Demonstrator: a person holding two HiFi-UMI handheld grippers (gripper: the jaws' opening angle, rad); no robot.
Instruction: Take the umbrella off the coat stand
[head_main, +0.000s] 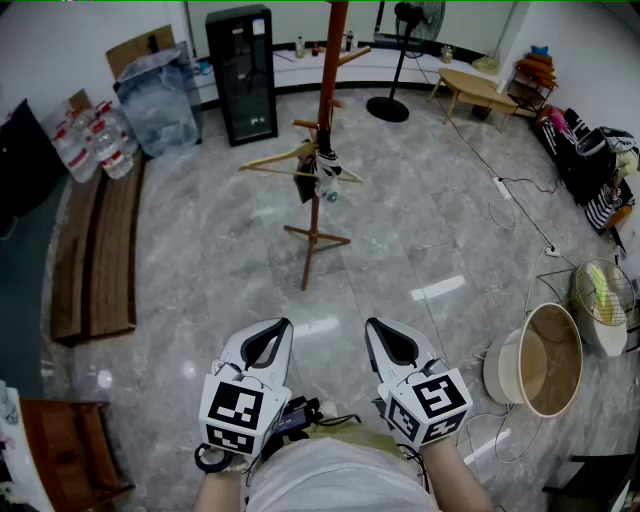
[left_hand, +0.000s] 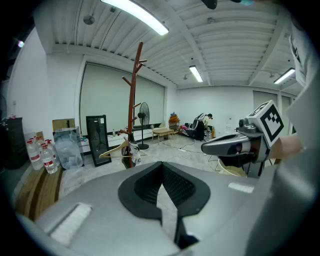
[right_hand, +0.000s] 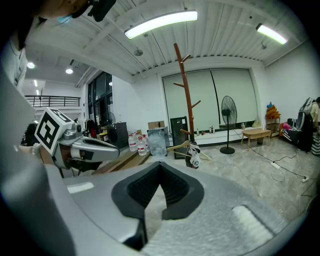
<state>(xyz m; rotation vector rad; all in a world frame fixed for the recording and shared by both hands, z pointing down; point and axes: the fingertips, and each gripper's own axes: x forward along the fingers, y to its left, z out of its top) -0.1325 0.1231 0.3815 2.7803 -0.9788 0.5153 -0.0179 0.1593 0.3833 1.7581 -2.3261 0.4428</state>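
The reddish wooden coat stand (head_main: 327, 100) rises from the grey tiled floor in the middle of the room, well ahead of me. A small folded umbrella (head_main: 326, 180), dark with white patches, hangs on it at mid height next to a wooden hanger (head_main: 285, 158). Both grippers are held low and close to my body, far short of the stand. My left gripper (head_main: 272, 336) and right gripper (head_main: 382, 334) are shut with nothing between the jaws. The stand (left_hand: 133, 100) and umbrella (left_hand: 135, 156) show small in the left gripper view, and again as stand (right_hand: 187, 100) and umbrella (right_hand: 195, 158) in the right gripper view.
A black cabinet (head_main: 241, 72) and water bottles (head_main: 92, 140) stand at the back left, a wooden bench (head_main: 95, 250) along the left. A fan (head_main: 395, 60), low table (head_main: 478, 88) and clothes (head_main: 590, 160) are at the back right. A round tub (head_main: 540, 360) and cables lie right.
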